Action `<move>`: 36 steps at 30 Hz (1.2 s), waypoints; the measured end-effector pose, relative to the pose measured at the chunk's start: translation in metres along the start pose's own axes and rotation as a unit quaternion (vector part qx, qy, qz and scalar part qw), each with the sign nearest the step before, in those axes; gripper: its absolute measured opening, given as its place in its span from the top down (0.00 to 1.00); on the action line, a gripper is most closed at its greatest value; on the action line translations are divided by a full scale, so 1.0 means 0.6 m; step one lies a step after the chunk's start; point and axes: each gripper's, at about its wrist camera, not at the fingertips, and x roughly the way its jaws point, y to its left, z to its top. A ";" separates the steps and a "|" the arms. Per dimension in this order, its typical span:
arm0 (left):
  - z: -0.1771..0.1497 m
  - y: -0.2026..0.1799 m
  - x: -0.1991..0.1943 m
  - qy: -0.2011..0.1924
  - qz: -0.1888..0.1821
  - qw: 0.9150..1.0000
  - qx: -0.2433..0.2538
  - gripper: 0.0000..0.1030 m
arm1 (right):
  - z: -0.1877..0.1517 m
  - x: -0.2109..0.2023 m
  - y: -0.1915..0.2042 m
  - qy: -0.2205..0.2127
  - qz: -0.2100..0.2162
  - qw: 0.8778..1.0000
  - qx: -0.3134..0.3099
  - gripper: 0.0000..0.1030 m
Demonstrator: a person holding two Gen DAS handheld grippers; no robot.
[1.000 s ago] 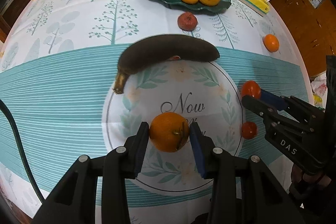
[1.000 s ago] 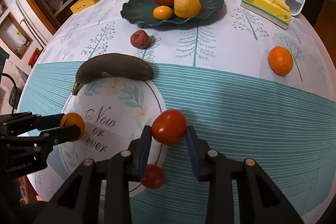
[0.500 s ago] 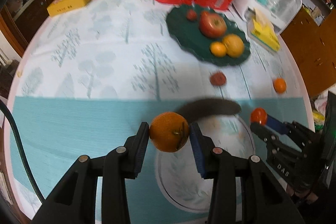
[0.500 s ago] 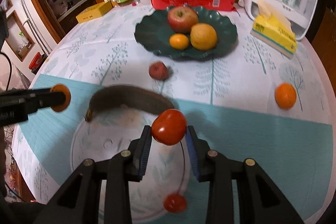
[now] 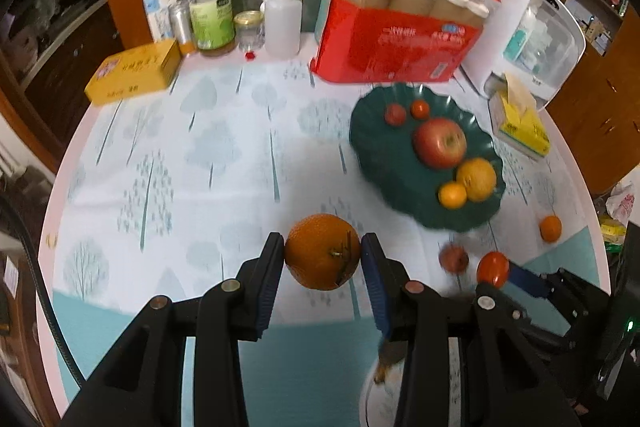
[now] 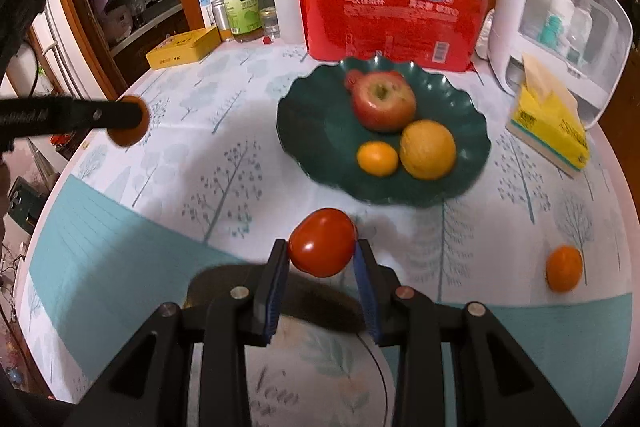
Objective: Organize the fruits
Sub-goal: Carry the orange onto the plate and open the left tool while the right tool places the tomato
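The round table (image 6: pixel 168 195), under its tree-print cloth, is carrying a dark green scalloped plate (image 6: pixel 320 131) that serves as the landmark here. On that plate an apple (image 6: pixel 383 101), a yellow citrus (image 6: pixel 428 149) and a small mandarin (image 6: pixel 377 157) are sitting close together, with two small red fruits (image 5: pixel 406 111) on the far part of the plate. A blackened banana (image 6: pixel 320 303) is lying on the cloth on the near side of the plate, largely hidden behind the right gripper; its long axis is running roughly left to right, though which way the stem points cannot be told. A loose mandarin (image 6: pixel 564 268) is resting well to the plate's right, and a small dark red fruit (image 5: pixel 453 259) is lying just off its near edge.

The left gripper (image 5: pixel 323 259) is clamping an orange (image 5: pixel 322 251) above the cloth, left of the plate, stem scar facing the camera. The right gripper (image 6: pixel 322 251) is pinching a tomato (image 6: pixel 322 242) in the air just short of the plate's near rim.

The step in hand appears to be the carry to the plate. Next, each gripper needs to be reaching over a bare patch, lowering and opening without knocking the fruit already there.
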 end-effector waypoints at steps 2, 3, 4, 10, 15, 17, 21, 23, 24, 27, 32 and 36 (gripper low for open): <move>0.023 0.000 0.011 -0.004 -0.003 1.000 0.008 0.63 | 0.012 0.007 0.004 -0.006 -0.002 1.000 -0.001 0.67; 0.038 0.001 0.018 -0.006 -0.005 1.000 0.013 0.63 | 0.020 0.011 0.006 -0.009 -0.004 1.000 0.000 0.67; 0.047 0.000 0.023 -0.008 -0.007 1.000 0.016 0.63 | 0.027 0.015 0.007 -0.012 -0.005 1.000 0.000 0.67; 0.102 -0.007 0.057 -0.019 -0.025 0.999 0.028 0.63 | 0.062 0.038 0.010 -0.032 -0.018 0.999 -0.003 0.67; 0.121 -0.017 0.094 -0.017 -0.054 0.998 0.025 0.63 | 0.075 0.060 0.007 -0.035 -0.026 0.999 -0.004 0.67; 0.122 -0.023 0.109 -0.012 -0.066 0.997 0.028 0.63 | 0.074 0.067 0.005 -0.035 -0.026 0.999 -0.001 0.67; 0.114 -0.040 0.138 -0.004 -0.086 0.996 0.037 0.63 | 0.069 0.083 0.004 -0.037 -0.033 0.999 0.000 0.67; 0.109 -0.050 0.153 0.004 -0.092 0.995 0.042 0.63 | 0.067 0.090 0.007 -0.033 -0.043 0.999 -0.004 0.67; 0.106 -0.056 0.163 0.010 -0.093 0.995 0.045 0.63 | 0.066 0.095 0.009 -0.032 -0.043 0.999 -0.005 0.67; 0.102 -0.068 0.177 0.018 -0.098 0.994 0.051 0.63 | 0.066 0.107 0.010 -0.027 -0.038 0.999 -0.006 0.67; 0.101 -0.081 0.189 0.027 -0.094 0.993 0.059 0.62 | 0.066 0.114 0.012 -0.033 -0.041 0.999 -0.003 0.67; 0.101 -0.080 0.175 0.016 -0.097 0.994 0.054 0.46 | 0.065 0.117 0.009 -0.025 -0.046 0.999 -0.001 0.58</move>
